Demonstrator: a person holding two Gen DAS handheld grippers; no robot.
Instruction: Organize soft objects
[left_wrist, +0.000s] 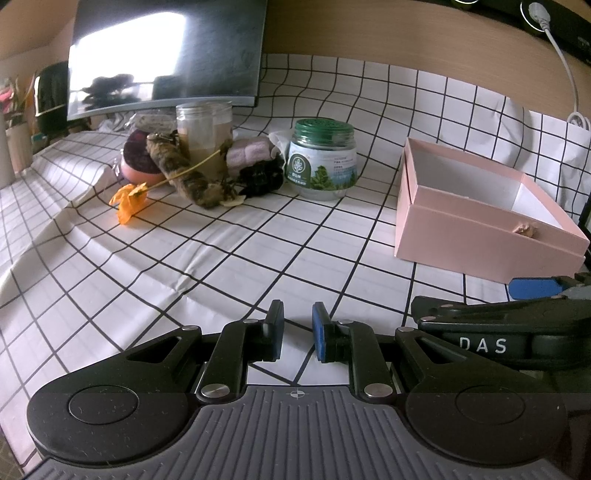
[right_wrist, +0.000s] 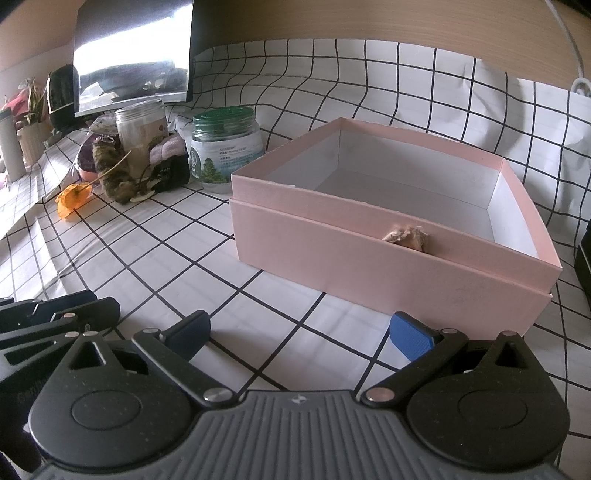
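On the checked tablecloth (left_wrist: 258, 236) the furry plush roll (left_wrist: 184, 173) looks light and squashy, best pinched mid-body, while the left gripper (left_wrist: 297, 328) stands narrowly parted and the right gripper (right_wrist: 299, 332) gapes wide, both empty

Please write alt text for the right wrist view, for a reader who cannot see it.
An open, nearly empty pink box sits on a checked tablecloth just ahead of the right gripper, whose fingers are spread wide with nothing between them. Behind and to the left stand a green-lidded jar, a clear jar and a cluster of soft items.
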